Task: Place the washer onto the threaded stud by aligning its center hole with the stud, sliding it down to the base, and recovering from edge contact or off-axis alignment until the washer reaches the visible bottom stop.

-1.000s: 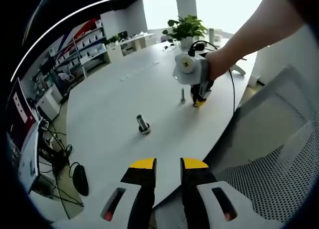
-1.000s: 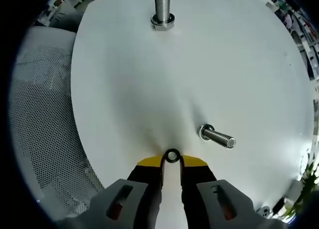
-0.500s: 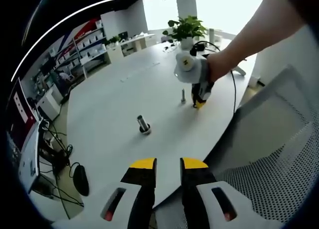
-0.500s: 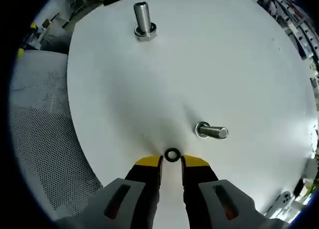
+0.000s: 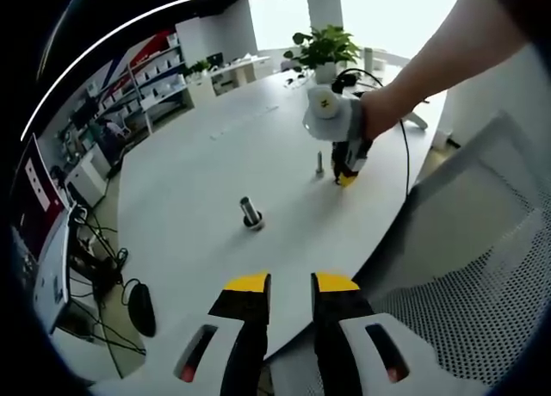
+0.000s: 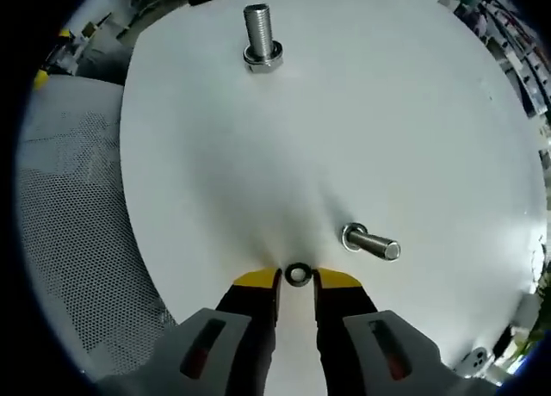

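— Right gripper (image 6: 296, 278) has its yellow tips pinching the washer (image 6: 297, 274) by its rim, does it not?

— It does; the ring sits between the tips, low over the white table (image 6: 413, 112), and the edge grip leaves the center hole clear for threading

— Which stud is it for?

— My guess is the thin stud (image 6: 370, 243) just to the right and slightly beyond the tips, since it is closest. It looks tilted in the right gripper view, but the left gripper view shows it standing upright (image 5: 319, 163) beside the gripper (image 5: 344, 177), so the lean is likely the lens. A thicker threaded stud (image 6: 261, 38) with a nut at its base stands far across the table

— So the washer isn't on anything yet?

— No, it is held beside the thin stud, apart from it

— And the other tool?

— Left gripper (image 5: 291, 282) hangs at the near table edge, jaws slightly parted and holding nothing, probably kept back out of the way
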{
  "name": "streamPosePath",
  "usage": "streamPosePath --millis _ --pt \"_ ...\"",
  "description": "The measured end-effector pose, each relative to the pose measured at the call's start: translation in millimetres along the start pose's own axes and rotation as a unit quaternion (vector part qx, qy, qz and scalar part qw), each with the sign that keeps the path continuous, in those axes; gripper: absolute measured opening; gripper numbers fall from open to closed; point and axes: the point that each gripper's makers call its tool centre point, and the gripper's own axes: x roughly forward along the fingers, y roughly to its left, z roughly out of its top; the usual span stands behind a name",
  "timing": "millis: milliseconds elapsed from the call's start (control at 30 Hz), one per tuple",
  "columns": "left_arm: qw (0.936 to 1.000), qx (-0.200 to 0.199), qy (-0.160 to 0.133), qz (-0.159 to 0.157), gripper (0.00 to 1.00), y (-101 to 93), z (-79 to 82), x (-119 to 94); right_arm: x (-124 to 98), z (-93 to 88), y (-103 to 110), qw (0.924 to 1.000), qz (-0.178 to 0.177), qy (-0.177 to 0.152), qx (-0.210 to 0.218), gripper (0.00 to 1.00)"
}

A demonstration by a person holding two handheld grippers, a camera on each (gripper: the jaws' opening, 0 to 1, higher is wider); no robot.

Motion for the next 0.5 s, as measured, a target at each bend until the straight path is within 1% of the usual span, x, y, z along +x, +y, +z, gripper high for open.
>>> streamPosePath --millis 167,300,367,433,500 --pt "1.0 -0.003 0.003 0.003 0.16 1.2 -1.7 0.0 -0.3 -1.0 -0.8 1.0 0.0 0.005 -0.002 0.15" --pt "1.0 -0.003 0.005 0.005 0.16 1.4 -2.3 0.2 -1.5 -2.2 -1.1 0.9999 0.005 -0.013 0.002 0.15" --pt "1.0 -0.003 0.006 0.005 0.16 1.7 -2.7 0.5 -0.8 -1.9 -1.2 0.9998 0.005 -0.017 0.001 0.15" --pt "1.0 -0.002 0.007 0.006 0.16 1.9 -2.8 0.5 -0.8 -1.1 -0.2 0.9999 0.003 -0.015 -0.006 0.15" --pt "0.9999 -0.002 0.008 0.007 0.16 2.2 -3.1 0.7 0.0 0.0 0.1 1.0 -0.002 -0.006 -0.005 0.15"
